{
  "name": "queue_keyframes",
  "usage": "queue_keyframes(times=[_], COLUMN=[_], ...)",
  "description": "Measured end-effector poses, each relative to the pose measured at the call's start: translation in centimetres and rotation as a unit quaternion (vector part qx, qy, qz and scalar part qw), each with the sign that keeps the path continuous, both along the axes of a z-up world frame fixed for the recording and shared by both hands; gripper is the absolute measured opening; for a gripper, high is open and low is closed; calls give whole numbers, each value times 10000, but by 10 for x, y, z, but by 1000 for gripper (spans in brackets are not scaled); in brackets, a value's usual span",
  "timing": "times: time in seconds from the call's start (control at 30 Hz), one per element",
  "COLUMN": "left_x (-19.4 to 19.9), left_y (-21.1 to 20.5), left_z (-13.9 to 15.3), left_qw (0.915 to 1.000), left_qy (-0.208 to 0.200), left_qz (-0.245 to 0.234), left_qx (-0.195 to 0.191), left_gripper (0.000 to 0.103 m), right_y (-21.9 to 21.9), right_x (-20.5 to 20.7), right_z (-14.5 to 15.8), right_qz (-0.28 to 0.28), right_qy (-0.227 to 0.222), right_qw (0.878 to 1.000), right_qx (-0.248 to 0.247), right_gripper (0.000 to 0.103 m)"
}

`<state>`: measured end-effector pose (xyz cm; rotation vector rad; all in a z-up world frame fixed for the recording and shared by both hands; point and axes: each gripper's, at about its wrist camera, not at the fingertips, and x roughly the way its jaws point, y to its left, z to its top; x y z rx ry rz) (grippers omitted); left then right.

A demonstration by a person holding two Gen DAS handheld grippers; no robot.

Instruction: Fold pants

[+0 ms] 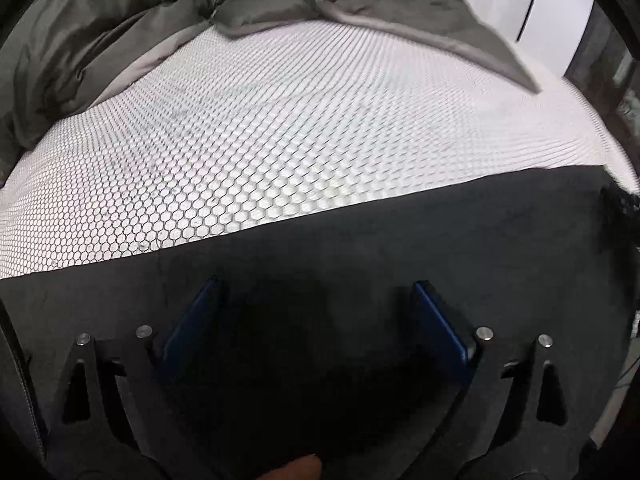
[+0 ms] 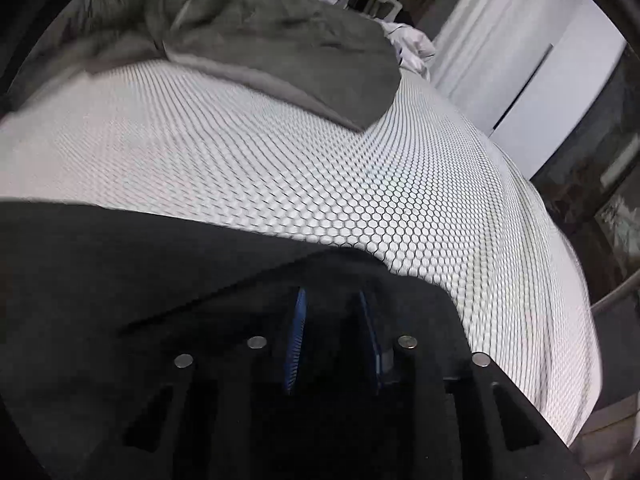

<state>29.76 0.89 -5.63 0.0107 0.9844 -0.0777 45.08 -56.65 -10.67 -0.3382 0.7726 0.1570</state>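
Spread wide, the left gripper [image 1: 316,284] hangs over the black pants [image 1: 360,240], its two blue pads well apart with only flat dark cloth showing between them and nothing pinched. A person's fingertip [image 1: 296,468] shows at the bottom edge of the left wrist view, behind the jaws.

The right gripper [image 2: 331,294] has its blue pads drawn close together, a narrow gap left between them. Black cloth rises in a fold just ahead of its tips and fills the dark space around them; whether the pads actually press on the cloth cannot be told from this view.

The pants [image 2: 120,260] lie flat along the near edge of the bed, a broad black band across the white honeycomb-patterned bed cover [image 1: 280,120]. In the right wrist view their end stops short of the bed's right side, leaving a strip of the patterned cover [image 2: 460,220] bare beside them.

A rumpled grey duvet [image 1: 100,40] is heaped along the far edge of the bed, well apart from the pants, with one corner trailing toward the far right corner [image 2: 280,40].
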Motion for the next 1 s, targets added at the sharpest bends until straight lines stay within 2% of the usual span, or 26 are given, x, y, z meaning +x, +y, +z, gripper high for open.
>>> queue_keyframes(times=[0.03, 0.1, 0.17, 0.23, 0.33, 0.4, 0.47, 0.5, 0.53, 0.63, 0.73, 0.8, 0.87, 0.9, 0.93, 1.0], left_x=[-6, -20, -39, -63, -90, -101, -108, -109, -108, -112, -128, -145, -159, -166, -173, -181], left_y=[-5, -18, -39, -69, -114, -128, -123, -117, -101, -53, 10, 59, 103, 118, 134, 141], left_z=[8, 18, 23, 18, -5, -16, -18, -18, -18, -18, -20, -22, -20, -18, -16, -11], left_qw=[9997, 9981, 9947, 9910, 9839, 9842, 9858, 9867, 9878, 9913, 9967, 9986, 9985, 9989, 9984, 9951], left_qy=[-122, -297, -423, -373, -8, -7, -65, -41, -74, -135, -201, -280, -379, -424, -417, -482], left_qz=[-186, -473, -859, -1223, -1770, -1768, -1669, -1617, -1546, -1288, -659, -154, 233, 222, 378, 684], left_qx=[-113, -241, -380, -393, -266, 115, 158, 165, 180, 241, 418, 420, 314, 24, -32, 529], left_gripper=[96, 96, 102, 102, 102, 102, 102, 102, 102, 103, 103, 103, 103, 103, 103, 103], right_y=[-4, -12, -4, 22, 47, 64, 81, 81, 78, 48, 14, -1, -15, -11, -7, -2], right_x=[-17, -61, -70, -90, -113, -127, -136, -145, -150, -143, -129, -130, -136, -144, -148, -140], right_z=[7, 12, 7, -16, -17, -15, -29, -34, -38, -35, -34, -33, -32, -32, -32, -37], right_qz=[51, 250, 445, 885, 1219, 1703, 2131, 2217, 2252, 1863, 1226, 1027, 1038, 1034, 1073, 1056], right_qy=[-33, -99, -78, 186, 147, 172, 317, 237, 159, 183, 151, 181, 190, 173, 172, 162], right_qw=[9994, 9955, 9920, 9890, 9877, 9794, 9738, 9742, 9738, 9820, 9921, 9940, 9937, 9940, 9938, 9942], right_qx=[342, 905, 1177, 1171, 968, 1073, 727, 355, 261, 236, 212, 345, 366, 301, 247, 129], right_gripper=[36, 64, 75, 75, 75, 79, 83, 83, 83, 85, 87, 87, 88, 88, 89, 90])
